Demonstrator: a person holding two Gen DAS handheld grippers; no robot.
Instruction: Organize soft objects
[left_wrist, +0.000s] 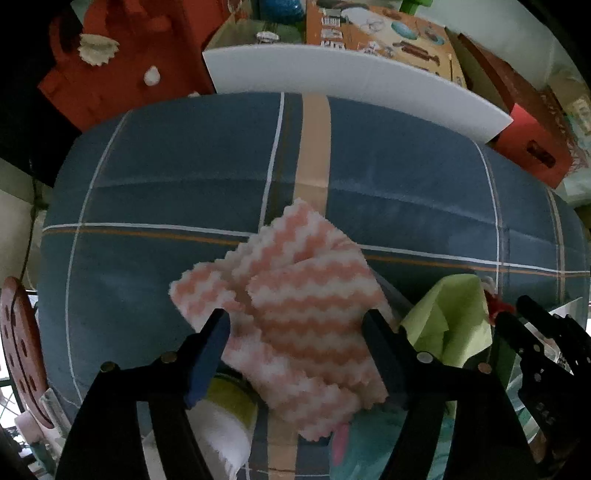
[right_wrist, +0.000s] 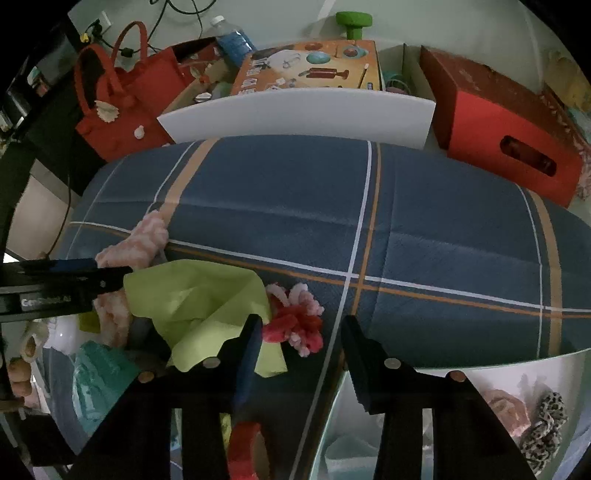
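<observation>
Sorting barely begun. Pink-and-white cloth (left_wrist: 295, 306) lies rumpled on blue plaid cushion (left_wrist: 184, 177) between the spread fingers of the left gripper (left_wrist: 297, 332). Right gripper (right_wrist: 301, 332), fingers apart, empty. Green cloth (right_wrist: 199, 302), red-pink yarn bundle (right_wrist: 295, 321) unsorted beside it.

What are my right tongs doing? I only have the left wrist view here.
Observer: The right tongs are open and gripping nothing, pointed at the blue plaid cushion.
Operator: What is that red bit behind the green cloth?
Observer: A fluffy red-and-pink pom-pom. It lies against the edge of the green cloth, right by the tip of the tongs' left finger.
Operator: Anything further right that I can't see?
Observer: Yes, a leopard-print scrunchie sits inside a clear container at the lower right.
</observation>
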